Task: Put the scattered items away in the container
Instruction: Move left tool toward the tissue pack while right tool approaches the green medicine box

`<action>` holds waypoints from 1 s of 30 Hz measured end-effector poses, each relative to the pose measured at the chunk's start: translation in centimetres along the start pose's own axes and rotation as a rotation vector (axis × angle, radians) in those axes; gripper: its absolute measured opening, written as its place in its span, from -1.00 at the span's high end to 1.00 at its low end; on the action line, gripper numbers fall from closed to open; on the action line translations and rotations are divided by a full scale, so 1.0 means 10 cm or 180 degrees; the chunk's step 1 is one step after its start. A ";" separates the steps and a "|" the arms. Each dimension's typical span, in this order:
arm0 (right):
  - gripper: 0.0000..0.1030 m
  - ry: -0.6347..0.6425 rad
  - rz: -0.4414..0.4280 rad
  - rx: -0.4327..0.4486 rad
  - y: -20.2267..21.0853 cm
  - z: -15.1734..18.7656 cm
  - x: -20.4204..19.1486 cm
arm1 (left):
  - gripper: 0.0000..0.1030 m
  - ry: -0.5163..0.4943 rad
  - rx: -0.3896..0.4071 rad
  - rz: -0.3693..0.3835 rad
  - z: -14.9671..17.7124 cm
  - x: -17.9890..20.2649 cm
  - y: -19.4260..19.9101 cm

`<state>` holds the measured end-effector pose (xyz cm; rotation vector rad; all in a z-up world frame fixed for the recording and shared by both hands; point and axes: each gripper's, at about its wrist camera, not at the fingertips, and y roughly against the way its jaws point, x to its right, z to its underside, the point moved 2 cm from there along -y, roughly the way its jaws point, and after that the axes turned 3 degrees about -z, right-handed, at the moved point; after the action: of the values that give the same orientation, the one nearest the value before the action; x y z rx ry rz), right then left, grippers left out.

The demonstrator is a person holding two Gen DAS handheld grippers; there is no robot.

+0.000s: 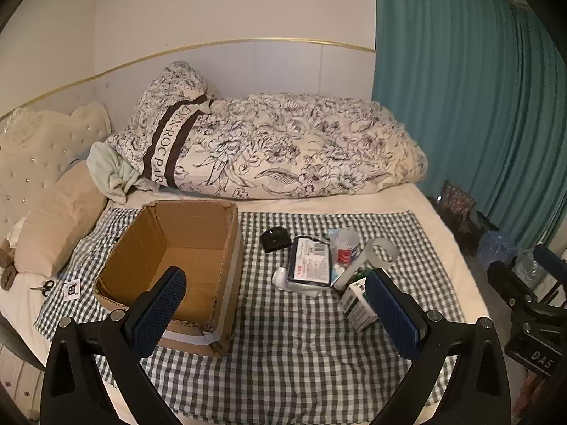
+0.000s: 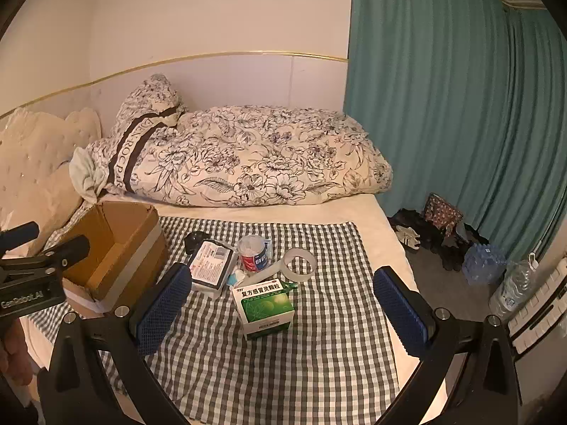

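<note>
The right gripper (image 2: 281, 308), jaws spread wide and empty, hangs just short of the green medicine box (image 2: 265, 307), which lies straight ahead between its fingers, long axis running away from them; this hand is judged the nearer. The left gripper (image 1: 273, 310), equally spread and empty, faces the open cardboard box (image 1: 177, 265), which stands left of the clutter on the checked cloth (image 2: 283, 372). Beyond the green box the tape roll (image 2: 299, 260), the cup (image 2: 253, 253) and a flat packet (image 2: 211, 265) overlap; the small black object (image 1: 273, 240) behind them cannot be identified.

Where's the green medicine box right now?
In the right wrist view the green medicine box lies centre, on the checked cloth, just in front of the tape roll.
</note>
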<state>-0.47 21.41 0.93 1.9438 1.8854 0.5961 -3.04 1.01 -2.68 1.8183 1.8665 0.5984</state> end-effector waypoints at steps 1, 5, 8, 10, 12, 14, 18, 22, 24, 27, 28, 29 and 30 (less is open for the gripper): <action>-1.00 0.0015 -0.0008 -0.0008 -0.02 0.02 -0.01 | -1.00 -0.0002 -0.0015 -0.0001 0.01 0.00 -0.02; -1.00 0.0055 -0.0042 -0.0013 -0.09 0.07 -0.01 | -1.00 0.0006 -0.0063 0.0035 0.03 0.01 -0.12; -1.00 0.0079 -0.0036 -0.0029 -0.14 0.09 0.00 | -1.00 -0.0020 -0.0105 0.0112 0.05 0.05 -0.20; -1.00 0.0070 -0.0032 -0.0045 -0.19 0.11 0.03 | -1.00 -0.0022 -0.0148 0.0164 0.07 0.08 -0.26; -1.00 0.0051 -0.0029 -0.0069 -0.25 0.12 0.06 | -1.00 -0.0072 -0.0181 0.0254 0.08 0.11 -0.33; -1.00 0.0036 -0.0016 -0.0097 -0.31 0.14 0.08 | -1.00 -0.0091 -0.0203 0.0255 0.09 0.13 -0.38; -1.00 0.0014 0.0001 -0.0160 -0.44 0.19 0.11 | -1.00 -0.0141 -0.0285 0.0289 0.12 0.18 -0.53; -1.00 0.0000 0.0003 -0.0248 -0.60 0.25 0.14 | -1.00 -0.0165 -0.0380 0.0326 0.18 0.23 -0.71; -1.00 0.0002 -0.0014 -0.0294 -0.68 0.30 0.15 | -1.00 -0.0199 -0.0419 0.0304 0.22 0.27 -0.79; -1.00 -0.0001 -0.0044 -0.0342 -0.76 0.36 0.15 | -1.00 -0.0230 -0.0482 0.0302 0.27 0.31 -0.90; -1.00 -0.0001 -0.0054 -0.0358 -0.79 0.37 0.15 | -1.00 -0.0236 -0.0496 0.0301 0.28 0.33 -0.93; -1.00 0.0001 -0.0063 -0.0368 -0.82 0.39 0.15 | -1.00 -0.0242 -0.0509 0.0300 0.30 0.34 -0.96; -1.00 0.0001 -0.0078 -0.0380 -0.84 0.40 0.15 | -1.00 -0.0251 -0.0525 0.0292 0.32 0.36 -0.99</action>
<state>-5.41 23.34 -6.93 1.8428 1.8275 0.6855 -9.02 4.24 -11.30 1.7998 1.6394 0.6819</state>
